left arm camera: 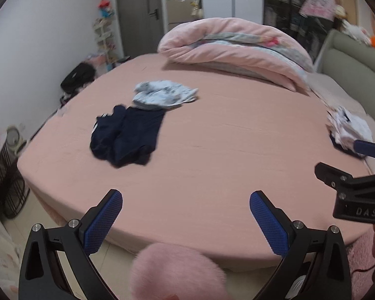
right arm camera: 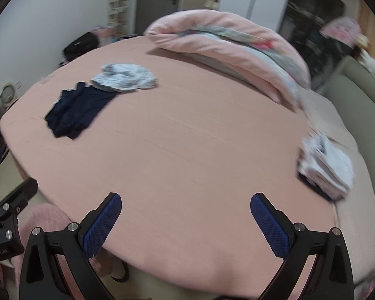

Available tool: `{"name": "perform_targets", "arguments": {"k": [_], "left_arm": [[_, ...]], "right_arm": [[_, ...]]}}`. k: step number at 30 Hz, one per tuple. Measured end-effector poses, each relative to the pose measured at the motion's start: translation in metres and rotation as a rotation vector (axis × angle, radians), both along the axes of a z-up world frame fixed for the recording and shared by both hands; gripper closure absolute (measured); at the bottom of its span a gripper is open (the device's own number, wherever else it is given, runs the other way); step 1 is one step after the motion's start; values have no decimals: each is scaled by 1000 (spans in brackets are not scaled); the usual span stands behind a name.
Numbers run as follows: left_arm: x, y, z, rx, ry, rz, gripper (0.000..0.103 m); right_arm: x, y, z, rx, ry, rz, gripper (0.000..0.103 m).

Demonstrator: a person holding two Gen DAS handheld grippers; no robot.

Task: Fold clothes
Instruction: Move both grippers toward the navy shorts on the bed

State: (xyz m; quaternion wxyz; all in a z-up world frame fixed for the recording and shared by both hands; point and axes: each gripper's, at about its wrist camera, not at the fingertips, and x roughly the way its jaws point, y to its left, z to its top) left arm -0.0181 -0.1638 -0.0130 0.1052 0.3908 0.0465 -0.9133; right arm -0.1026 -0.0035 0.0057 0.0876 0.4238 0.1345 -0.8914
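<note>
Pink-sheeted bed [right arm camera: 187, 137] fills both views; a crumpled navy garment [left arm camera: 127, 135] and a pale printed one [left arm camera: 162, 95] lie well ahead, a folded white stack [right arm camera: 325, 165] far right. Left gripper [left arm camera: 186, 221] and right gripper [right arm camera: 186, 221] hover spread wide, holding nothing.

bed [left arm camera: 212, 155] (pink sheet) | navy garment [left arm camera: 127, 135] | pale garment [left arm camera: 162, 95] | folded stack [right arm camera: 325, 167] | duvet [left arm camera: 237, 47]

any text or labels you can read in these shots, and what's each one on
"DAS" – on the black body of the right gripper, seen at the right edge of the left wrist view.
"nRobot.AI" – partly cut off, on the black body of the left gripper, at the left edge of the right wrist view.
Boxes on the cabinet by the door: too blurred to read.
</note>
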Motion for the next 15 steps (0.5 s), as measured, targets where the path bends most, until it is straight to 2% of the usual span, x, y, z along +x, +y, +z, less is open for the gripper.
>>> {"name": "perform_targets", "arguments": {"k": [3,7,12,15], "left_arm": [[-8,-43,-12,45,-20,60,0],[-29,-102,-44,98,-66,145,0],[-53,-170,-89,250,-108,230,0],[-73,-198,-108,304,-97,248,0]], "right_arm": [[-25,-45,-8,-5,-4,69,0],[-58,-106,-28,2,-29,142,0],[-101,-182,-74,18,-105,214,0],[-123,-215,-105,12,-164,253,0]]}}
